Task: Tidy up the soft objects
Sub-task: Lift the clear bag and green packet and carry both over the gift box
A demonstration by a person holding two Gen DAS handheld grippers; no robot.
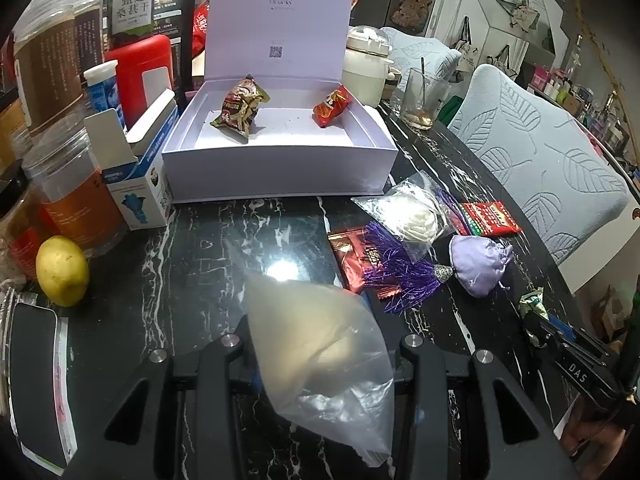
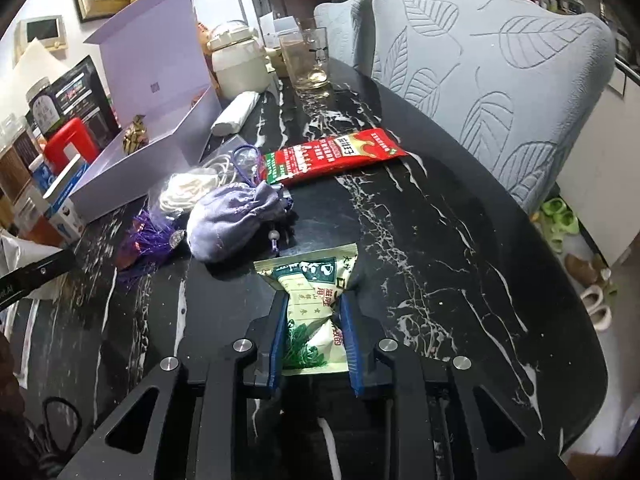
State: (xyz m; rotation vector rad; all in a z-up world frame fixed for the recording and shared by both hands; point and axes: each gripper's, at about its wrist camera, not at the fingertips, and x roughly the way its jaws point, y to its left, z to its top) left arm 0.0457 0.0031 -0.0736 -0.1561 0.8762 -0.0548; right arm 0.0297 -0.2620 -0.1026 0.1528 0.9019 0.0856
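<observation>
Green-and-cream snack packet (image 2: 310,312) is pinched at its waist between the blue pads of the right gripper (image 2: 314,316), low over the black marbled table (image 2: 440,280); the wrapper crumples where the fingers bear on it. Left gripper (image 1: 320,356) is clamped on a clear plastic bag (image 1: 320,360) holding a pale soft lump; its fingertips are hidden behind the bag. Lavender gift box (image 1: 280,168) stands open at the table's far side, lid upright; inside lie a brown-and-gold snack pack (image 1: 240,110) and a red snack pack (image 1: 331,109), well apart. Loose near the box: a lilac drawstring pouch (image 2: 232,220), a purple tassel (image 1: 400,272), a red sachet (image 2: 332,156); a second clear bag (image 1: 404,212) holds a white bundle.
</observation>
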